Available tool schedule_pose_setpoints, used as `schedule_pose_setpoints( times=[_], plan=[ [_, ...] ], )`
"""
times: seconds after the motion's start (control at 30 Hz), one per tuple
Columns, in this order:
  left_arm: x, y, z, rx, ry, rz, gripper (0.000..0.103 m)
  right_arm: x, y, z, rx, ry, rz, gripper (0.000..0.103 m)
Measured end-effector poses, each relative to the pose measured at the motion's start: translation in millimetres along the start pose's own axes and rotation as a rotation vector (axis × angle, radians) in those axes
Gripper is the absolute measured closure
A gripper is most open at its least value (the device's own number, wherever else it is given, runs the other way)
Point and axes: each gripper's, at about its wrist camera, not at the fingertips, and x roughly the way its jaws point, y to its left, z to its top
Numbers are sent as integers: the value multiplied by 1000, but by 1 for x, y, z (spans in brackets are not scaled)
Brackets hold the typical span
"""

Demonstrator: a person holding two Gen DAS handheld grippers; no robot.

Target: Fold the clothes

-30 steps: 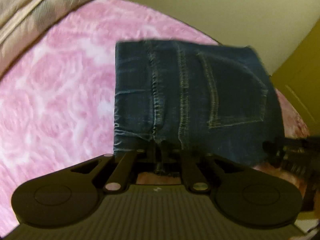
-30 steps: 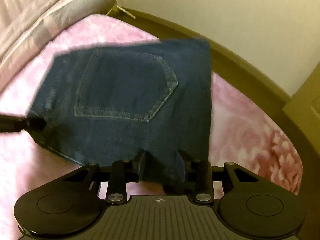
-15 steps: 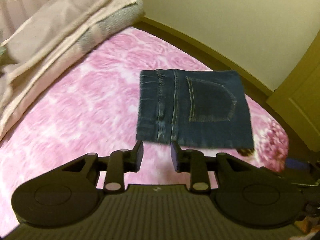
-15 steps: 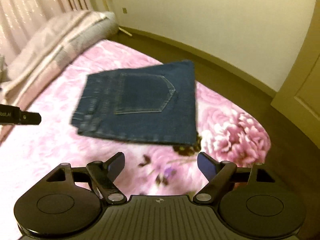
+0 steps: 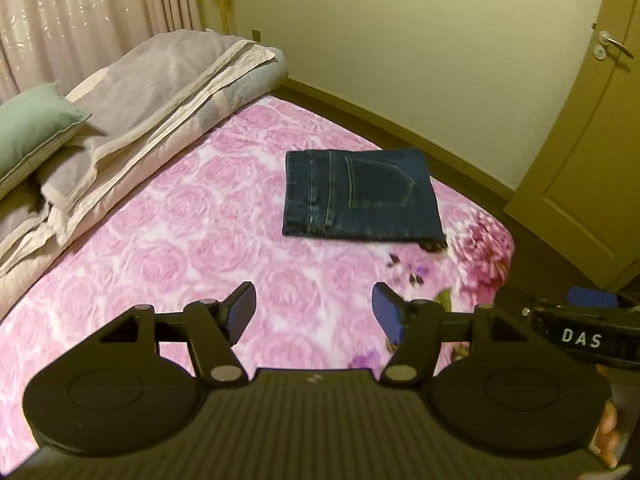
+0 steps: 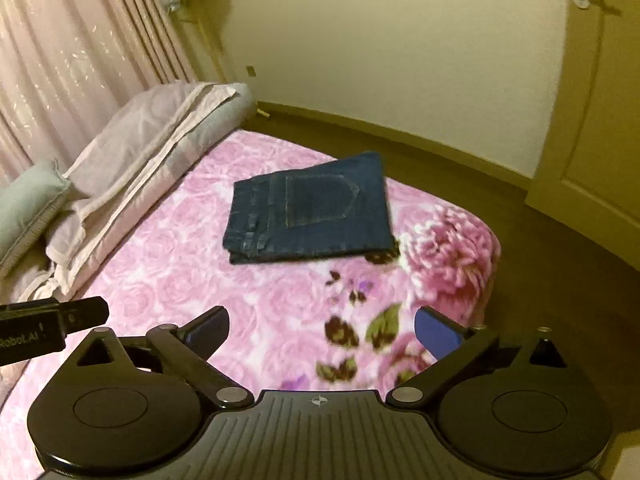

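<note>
A folded pair of dark blue jeans (image 5: 360, 196) (image 6: 312, 216) lies flat on the pink floral bedspread (image 5: 180, 240) (image 6: 192, 264), back pocket facing up, near the bed's far corner. My left gripper (image 5: 314, 314) hangs well back from the jeans and above the bed, its jaws opening with nothing between them. My right gripper (image 6: 322, 330) is likewise pulled back and raised, its jaws opening wide and empty. The right gripper's body shows at the right edge of the left wrist view, and the left gripper's tip shows at the left edge of the right wrist view.
Folded grey and cream bedding (image 5: 152, 92) (image 6: 152, 132) and a green pillow (image 5: 32, 132) are piled along the bed's left side. Curtains (image 6: 80, 40) hang behind. A door (image 5: 592, 160) stands at the right, with dark floor beyond the bed's far edge.
Both grippers let go of the jeans, opened, and drew back and upward. The jeans now rest folded on the bed, looking much smaller in both views.
</note>
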Motion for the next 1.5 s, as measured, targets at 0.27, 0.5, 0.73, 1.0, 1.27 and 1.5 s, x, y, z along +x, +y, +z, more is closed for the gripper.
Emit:
schedule_pose_setpoints(
  times=[0.27, 0.5, 0.73, 1.0, 1.27, 1.5],
  plan=[
    [-60, 3, -33, 2, -44, 10, 35, -62, 11, -42, 0, -35, 9, 1],
    [-88, 5, -42, -15, -71, 56, 31, -100, 23, -42, -29, -121, 11, 1],
    [-91, -2, -49, -28, -49, 86, 31, -99, 24, -47, -78, -77, -24, 1],
    [-82, -27, -62, -15, -18, 67, 31, -88, -5, -54, -35, 43, -57, 1],
    [-72, -42, -77, -34, -13, 48, 32, -82, -22, -59, -57, 69, -60, 1],
    [-67, -43, -76, -49, 6, 36, 32, -77, -23, -55, -62, 77, -63, 1]
  ],
)
